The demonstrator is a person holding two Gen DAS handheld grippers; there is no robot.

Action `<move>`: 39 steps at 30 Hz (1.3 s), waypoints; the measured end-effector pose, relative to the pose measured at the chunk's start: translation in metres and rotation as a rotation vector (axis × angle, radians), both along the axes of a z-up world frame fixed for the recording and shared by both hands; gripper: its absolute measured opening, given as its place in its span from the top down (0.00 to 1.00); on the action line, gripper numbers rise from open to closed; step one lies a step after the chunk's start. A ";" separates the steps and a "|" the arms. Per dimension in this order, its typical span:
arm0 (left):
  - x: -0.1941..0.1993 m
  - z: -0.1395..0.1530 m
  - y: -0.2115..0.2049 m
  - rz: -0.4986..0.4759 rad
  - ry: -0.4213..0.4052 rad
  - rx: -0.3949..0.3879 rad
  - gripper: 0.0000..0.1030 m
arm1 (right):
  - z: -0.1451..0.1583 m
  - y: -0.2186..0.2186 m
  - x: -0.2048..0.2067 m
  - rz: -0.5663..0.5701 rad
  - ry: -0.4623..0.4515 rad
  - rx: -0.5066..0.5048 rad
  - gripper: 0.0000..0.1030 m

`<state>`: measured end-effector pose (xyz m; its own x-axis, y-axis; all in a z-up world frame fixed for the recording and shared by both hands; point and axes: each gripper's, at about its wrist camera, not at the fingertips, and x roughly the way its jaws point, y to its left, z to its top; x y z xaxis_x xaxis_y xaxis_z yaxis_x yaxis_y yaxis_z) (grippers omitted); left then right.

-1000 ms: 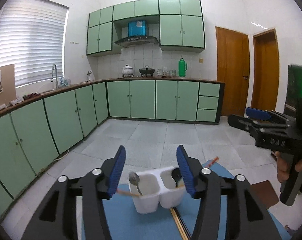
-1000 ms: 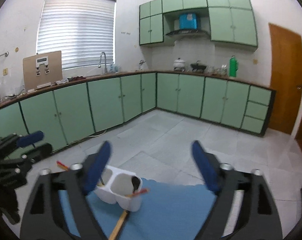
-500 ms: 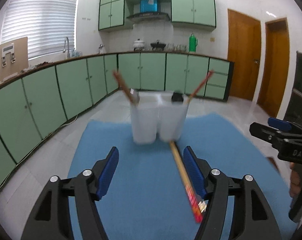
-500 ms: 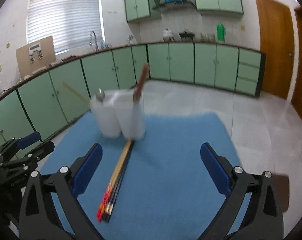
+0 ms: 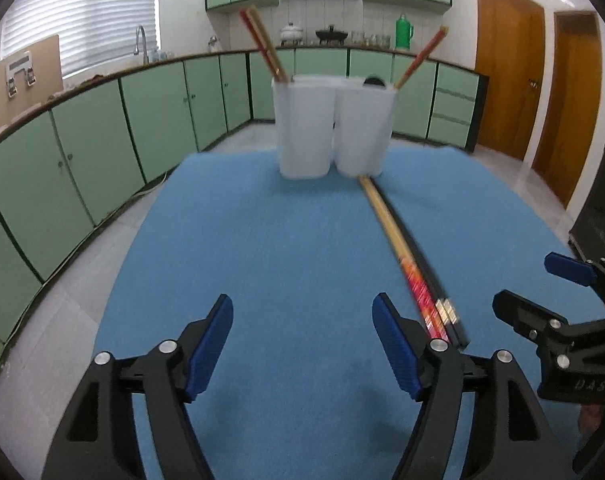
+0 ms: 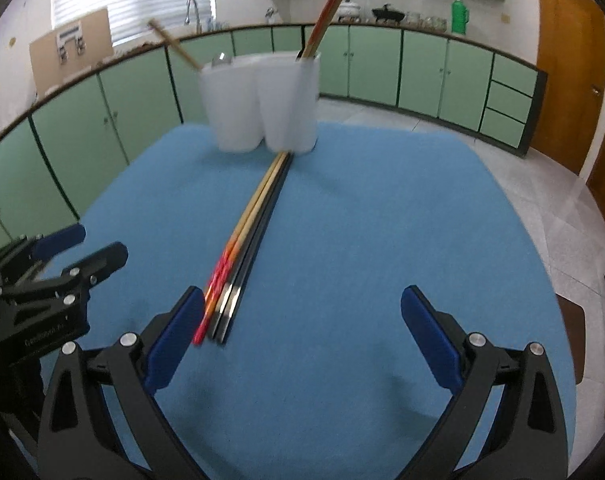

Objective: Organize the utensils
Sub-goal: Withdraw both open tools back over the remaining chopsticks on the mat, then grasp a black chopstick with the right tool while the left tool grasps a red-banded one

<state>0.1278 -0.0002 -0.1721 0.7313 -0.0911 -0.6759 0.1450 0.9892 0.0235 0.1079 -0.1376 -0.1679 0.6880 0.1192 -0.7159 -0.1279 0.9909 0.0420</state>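
A white two-compartment utensil holder (image 5: 334,128) (image 6: 262,104) stands at the far side of a blue mat (image 5: 286,256) (image 6: 362,240). Chopsticks and a spoon stick out of it. Several chopsticks (image 5: 406,256) (image 6: 246,240), wooden with red ends and black, lie side by side on the mat, running from the holder toward me. My left gripper (image 5: 302,340) is open and empty, low over the mat, left of the chopstick ends. My right gripper (image 6: 302,328) is open and empty, with its left finger next to the chopstick ends.
The mat lies on a small table in a kitchen with green cabinets (image 5: 102,128), a counter with a sink, and wooden doors (image 5: 506,68). Each gripper shows in the other's view: the right one (image 5: 562,320), the left one (image 6: 42,280).
Both grippers have come down from high above the table to just over the mat and tilted level. The holder now sits farther ahead, and the chopstick ends lie close by.
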 end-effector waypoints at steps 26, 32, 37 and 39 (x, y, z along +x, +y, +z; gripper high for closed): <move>0.002 -0.015 0.006 0.009 0.069 -0.020 0.26 | -0.024 -0.007 0.008 -0.004 0.129 -0.064 0.29; 0.000 -0.014 0.003 0.002 0.062 -0.009 0.25 | -0.025 0.001 0.007 0.029 0.126 -0.016 0.42; -0.001 -0.015 -0.001 -0.022 0.067 -0.018 0.25 | -0.025 0.011 0.008 0.062 0.112 -0.036 0.65; -0.001 -0.016 -0.004 -0.032 0.080 -0.033 0.25 | -0.024 0.010 0.010 0.072 0.111 -0.022 0.85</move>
<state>0.1269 -0.0038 -0.1881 0.6713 -0.1362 -0.7285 0.1763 0.9841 -0.0216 0.1178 -0.1273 -0.1924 0.5943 0.1487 -0.7904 -0.1943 0.9802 0.0383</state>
